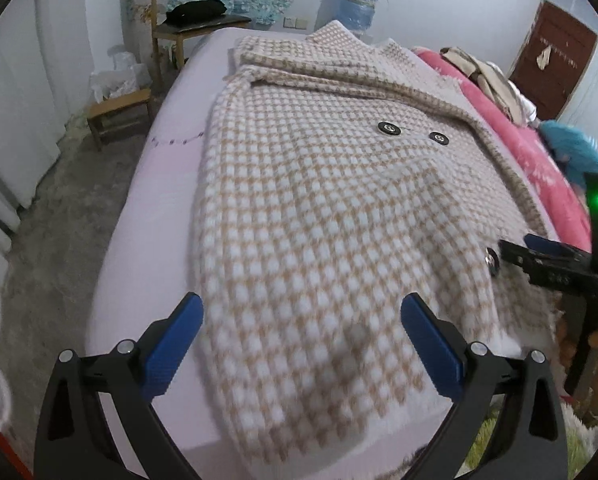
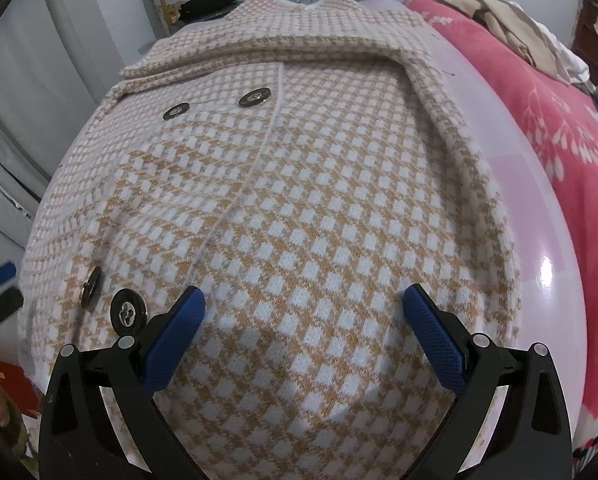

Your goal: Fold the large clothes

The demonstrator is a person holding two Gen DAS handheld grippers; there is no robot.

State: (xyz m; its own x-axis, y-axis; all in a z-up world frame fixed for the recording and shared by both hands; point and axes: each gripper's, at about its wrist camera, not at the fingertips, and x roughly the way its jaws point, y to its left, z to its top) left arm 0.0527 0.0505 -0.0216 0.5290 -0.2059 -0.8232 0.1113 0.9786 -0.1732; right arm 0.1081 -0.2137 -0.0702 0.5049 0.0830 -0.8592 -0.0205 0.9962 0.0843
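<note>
Slippage is looking like the main hazard here. The checked coat (image 1: 319, 208) is lying face up across the lilac bed (image 1: 147, 208), collar toward twelve o'clock and hem toward six, and that hem is hanging over the bed's near edge. The left gripper (image 1: 302, 334) is hovering over the hem with its blue pads spread wide and nothing between them; the right gripper (image 2: 305, 330) is doing likewise over the coat's lower front, jaws fully apart and gripping nothing. In my judgement, a pinch that is catching only the top layer of this thick, fuzzy knit would be lifting one front panel and leaving the back behind, so the fold would be coming out crooked. The overlapping front edge running from twelve toward seven o'clock in the right wrist view is making that likelier. The weight already hanging off the bed could be dragging the whole garment toward the floor if one side is being raised ahead of the other. The metal buttons (image 2: 127, 312) are sitting at about nine o'clock from the right gripper, just beside its left pad; closing on one could be making the grip skate off. The pink blanket (image 2: 559, 128) at three o'clock is lying close enough to be snagged by a wide sweep.

Writing: none is readable. The buttons are carrying an embossed mark, too small to make out.
</note>
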